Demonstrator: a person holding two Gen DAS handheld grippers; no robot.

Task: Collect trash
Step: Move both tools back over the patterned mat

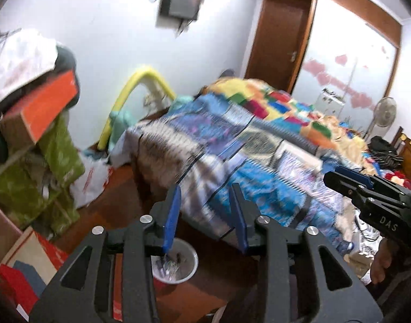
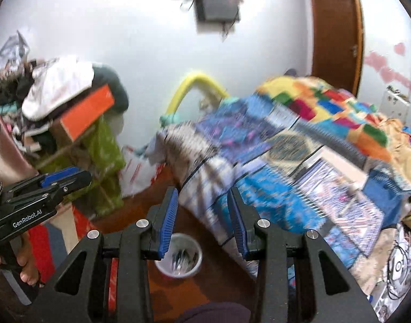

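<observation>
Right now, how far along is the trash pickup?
Done: the white bin on the floor by the bed already holds some scraps. In hand: nothing; the left gripper and right gripper are both open and empty. Left: the white plastic bag by the stacked boxes may be trash; motion blur hides smaller litter.

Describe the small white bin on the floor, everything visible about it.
The bin is a small round container with a white rim and wall, plastic by its look. It stands upright on the reddish-brown wooden floor, close to the corner of the bed with its patterned cover. Its mouth is open with no lid, and inside lies a heap of dark and silvery scraps, too blurred to identify. Both views look down into it from above. Neither gripper touches it.
</observation>
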